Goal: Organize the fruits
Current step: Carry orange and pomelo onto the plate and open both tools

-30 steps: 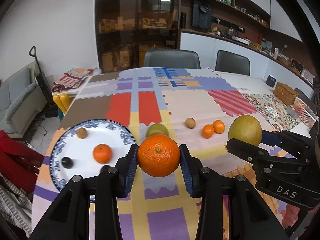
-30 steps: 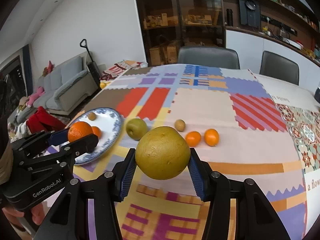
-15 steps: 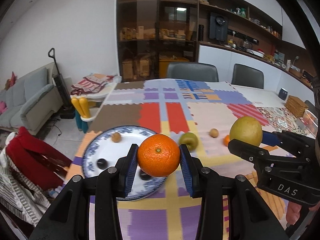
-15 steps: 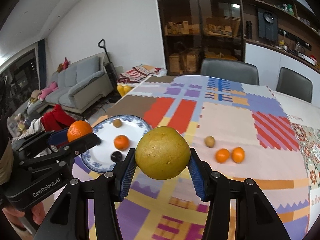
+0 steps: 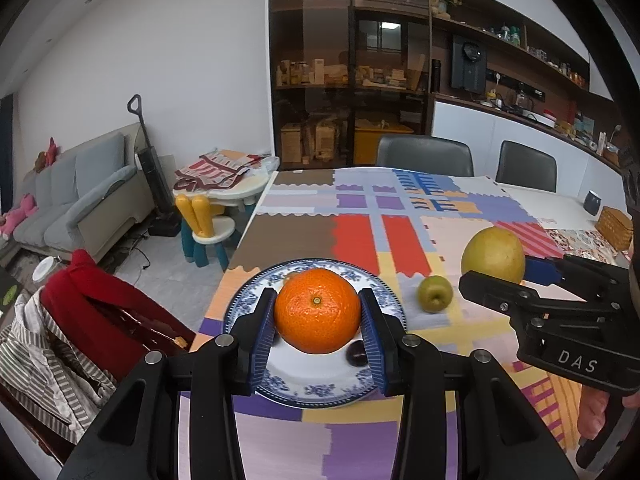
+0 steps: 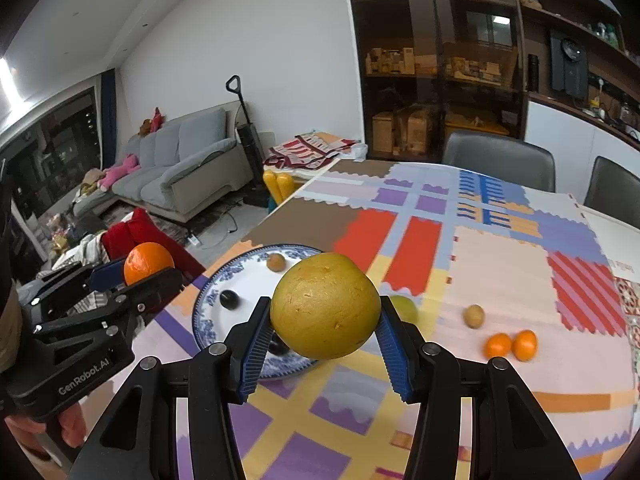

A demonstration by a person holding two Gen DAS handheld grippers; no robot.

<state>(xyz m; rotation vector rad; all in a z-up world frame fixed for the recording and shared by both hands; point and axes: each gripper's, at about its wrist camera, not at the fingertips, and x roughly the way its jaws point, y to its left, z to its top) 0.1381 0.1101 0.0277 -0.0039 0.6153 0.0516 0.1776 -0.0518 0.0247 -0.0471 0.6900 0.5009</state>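
My left gripper (image 5: 318,320) is shut on a large orange (image 5: 317,316) and holds it above the blue-and-white plate (image 5: 320,392). My right gripper (image 6: 325,328) is shut on a big yellow-green pomelo (image 6: 325,305), held above the table to the right of the plate (image 6: 208,300). The plate holds a dark plum (image 6: 229,299), a kiwi (image 6: 275,262) and another dark fruit (image 5: 356,354). A green apple (image 5: 435,293) lies just right of the plate. A kiwi (image 6: 473,316) and two small mandarins (image 6: 512,345) lie farther right on the cloth.
The table carries a patchwork cloth (image 5: 360,200); its left edge runs beside the plate. A chair with a red garment (image 5: 92,308) stands at the left. Two grey chairs (image 5: 424,156) stand at the far side. A wicker basket (image 5: 614,222) sits at the far right.
Both grippers have swung left with their fruit. The left gripper's orange now hangs over the plate, and the pomelo has come closer to the plate's right rim.
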